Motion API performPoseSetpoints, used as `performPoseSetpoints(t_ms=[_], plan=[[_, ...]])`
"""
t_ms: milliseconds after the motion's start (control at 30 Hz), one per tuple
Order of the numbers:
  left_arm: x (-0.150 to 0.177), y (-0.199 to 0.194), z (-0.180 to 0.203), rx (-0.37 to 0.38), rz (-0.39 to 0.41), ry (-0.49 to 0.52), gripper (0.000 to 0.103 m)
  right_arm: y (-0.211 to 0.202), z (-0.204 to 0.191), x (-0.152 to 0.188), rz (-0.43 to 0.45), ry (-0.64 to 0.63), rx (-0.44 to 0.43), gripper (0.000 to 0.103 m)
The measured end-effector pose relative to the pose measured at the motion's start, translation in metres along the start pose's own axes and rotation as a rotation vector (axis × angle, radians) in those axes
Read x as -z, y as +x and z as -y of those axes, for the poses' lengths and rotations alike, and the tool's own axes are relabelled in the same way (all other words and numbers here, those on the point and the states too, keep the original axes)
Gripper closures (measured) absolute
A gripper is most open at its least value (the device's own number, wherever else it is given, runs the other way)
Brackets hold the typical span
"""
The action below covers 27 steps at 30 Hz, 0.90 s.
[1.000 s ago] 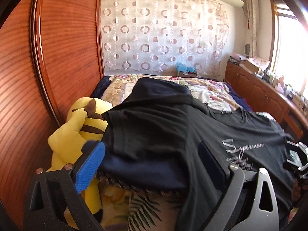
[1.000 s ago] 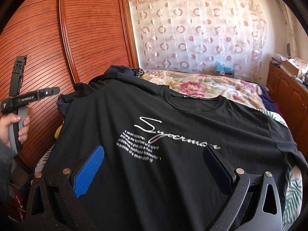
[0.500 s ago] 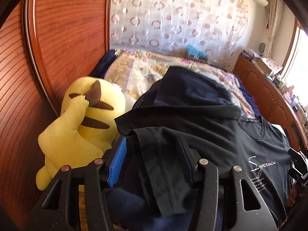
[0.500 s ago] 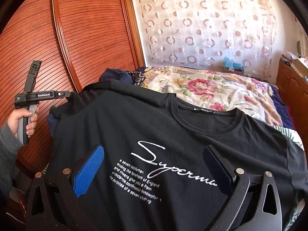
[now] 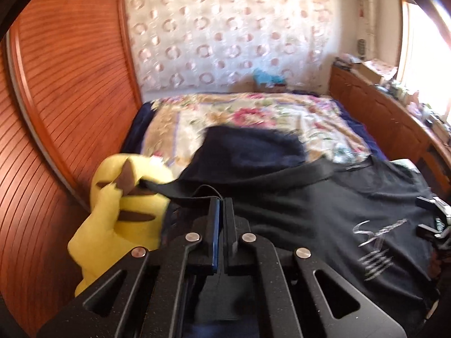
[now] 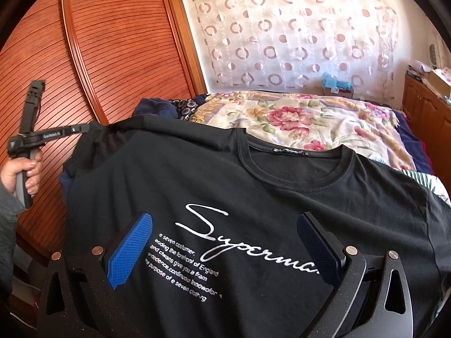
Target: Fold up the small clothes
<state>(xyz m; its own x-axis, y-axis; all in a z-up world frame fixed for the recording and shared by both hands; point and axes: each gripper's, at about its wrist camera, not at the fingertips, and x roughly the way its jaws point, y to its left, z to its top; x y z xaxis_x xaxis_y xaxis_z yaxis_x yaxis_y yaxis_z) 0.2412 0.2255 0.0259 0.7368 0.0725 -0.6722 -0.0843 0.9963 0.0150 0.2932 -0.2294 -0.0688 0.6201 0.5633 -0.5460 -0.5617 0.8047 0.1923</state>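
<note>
My left gripper (image 5: 220, 200) has its jaws pressed together on the edge of a sleeve of the black T-shirt (image 5: 310, 211); a thin fold of the dark cloth rises right at the tips and runs off to the left. My right gripper (image 6: 222, 242) hangs with its jaws spread wide, the blue pads (image 6: 129, 250) either side of the white "Superman" lettering (image 6: 248, 242) on the chest, and I cannot tell whether they touch the cloth.

The T-shirt lies front up across the near end of the bed, its collar toward the far wall, its pinched sleeve drawn up at the left. From my right wrist view the left gripper (image 6: 84, 128) shows at the sleeve, with my left hand (image 6: 22, 171) around its grey handle.

Just beside the pinched sleeve sits a yellow plush toy (image 5: 121, 211), touching the cloth and wedged against the wooden slatted wardrobe (image 5: 64, 112). Beyond the shirt, a dark navy garment (image 5: 253, 152) is heaped on the floral bedspread (image 6: 310, 124). A sheer curtain with ring patterns (image 6: 296, 28) covers the far wall, a turquoise item (image 6: 335, 83) rests at its foot, and a wooden cabinet (image 5: 380, 118) lines the right side of the bed, cluttered on top.
</note>
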Motion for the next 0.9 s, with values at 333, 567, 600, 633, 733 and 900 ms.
performPoseSetpoints(t_ms=[333,567,600,633,733,900], plan=[[-0.04,-0.033,0.132,0.273,0.059,0.175,0.1,-0.028,0.008,0.009,0.062,0.052,0.038,0.001],[-0.036,-0.03,0.151,0.282,0.058,0.21,0.073,-0.046,0.008,0.029,0.071,0.094,0.073,0.001],[-0.034,-0.03,0.149,0.275,0.054,0.2,0.06,-0.048,0.007,0.03,0.071,0.096,0.079,0.001],[-0.032,-0.029,0.148,0.267,0.051,0.196,0.051,-0.05,0.006,0.033,0.071,0.097,0.085,0.001],[-0.015,-0.026,0.142,0.243,0.035,0.175,0.029,-0.05,0.0,0.033,0.062,0.095,0.085,0.003],[0.028,-0.016,0.121,0.228,-0.029,0.125,0.025,-0.035,-0.013,0.023,0.021,0.054,0.034,0.015]])
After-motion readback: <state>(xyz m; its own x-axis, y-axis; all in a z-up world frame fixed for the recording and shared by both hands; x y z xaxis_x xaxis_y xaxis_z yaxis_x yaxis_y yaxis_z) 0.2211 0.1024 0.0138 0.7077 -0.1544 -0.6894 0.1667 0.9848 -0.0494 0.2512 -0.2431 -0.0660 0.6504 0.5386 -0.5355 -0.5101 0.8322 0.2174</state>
